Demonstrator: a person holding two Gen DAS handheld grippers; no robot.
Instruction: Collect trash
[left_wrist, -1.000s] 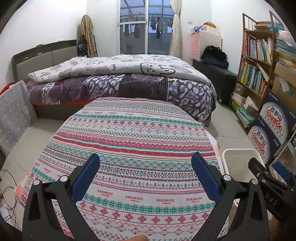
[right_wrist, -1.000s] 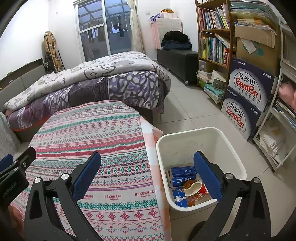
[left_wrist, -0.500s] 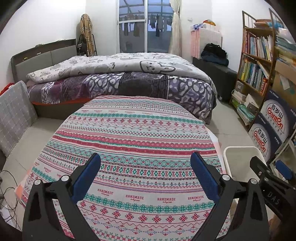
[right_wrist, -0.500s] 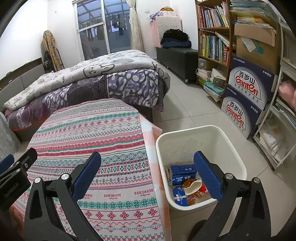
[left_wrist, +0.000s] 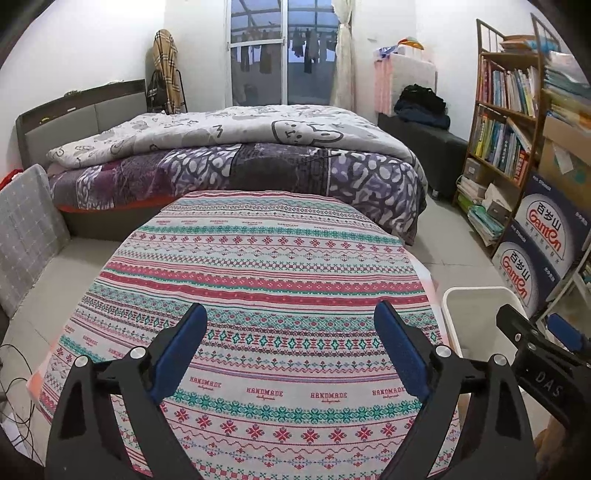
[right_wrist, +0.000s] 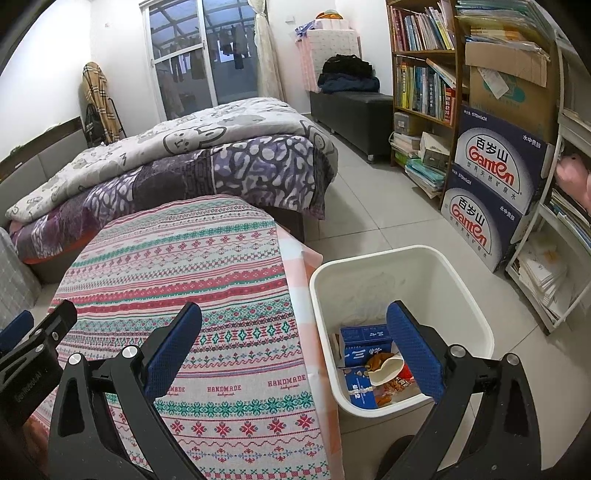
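A white waste bin (right_wrist: 458, 280) stands on the floor right of the table; its rim (left_wrist: 476, 291) also shows in the left wrist view. Inside lie blue cartons (right_wrist: 364, 338), a paper cup (right_wrist: 384, 369) and a red snack wrapper (right_wrist: 393, 386). My left gripper (left_wrist: 290, 325) hangs over the patterned tablecloth (left_wrist: 258, 280); its jaws are closing slowly with nothing between them. My right gripper (right_wrist: 293, 326) stands open and empty, straddling the table's right edge and the bin. Each gripper shows at the edge of the other's view.
A bed with a grey and purple quilt (left_wrist: 236, 147) lies beyond the table. A bookshelf (right_wrist: 421, 62) and stacked blue water boxes (right_wrist: 491, 177) line the right wall. A grey cushion (left_wrist: 26, 236) leans at the left. Tiled floor (right_wrist: 373, 218) lies between bed and shelf.
The left gripper's fingers have drawn in slightly. Both hands stay where they were.
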